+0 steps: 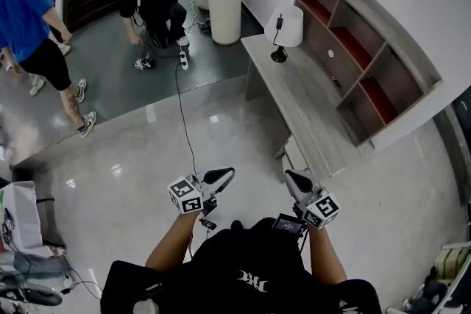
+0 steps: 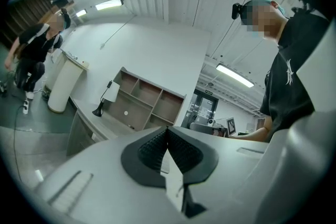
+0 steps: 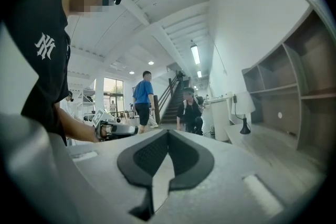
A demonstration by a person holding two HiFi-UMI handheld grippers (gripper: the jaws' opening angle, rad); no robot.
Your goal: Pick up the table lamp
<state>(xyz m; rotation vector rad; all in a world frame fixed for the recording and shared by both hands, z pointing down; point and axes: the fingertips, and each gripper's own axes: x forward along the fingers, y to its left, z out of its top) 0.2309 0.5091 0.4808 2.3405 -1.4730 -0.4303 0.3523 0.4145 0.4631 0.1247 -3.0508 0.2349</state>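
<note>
Your left gripper [image 1: 224, 174], white with black pads and a marker cube, is held over the glossy pale floor [image 1: 132, 158], well short of the long grey wood-grain desk [image 1: 309, 110]; its jaws are pressed together on nothing. Your right gripper [image 1: 291, 177], closer to the desk's near end, is likewise closed and empty. The table lamp [image 1: 284, 27], with a white drum shade, thin black stem and round base, stands upright at the desk's far end, well apart from both grippers.
</note>
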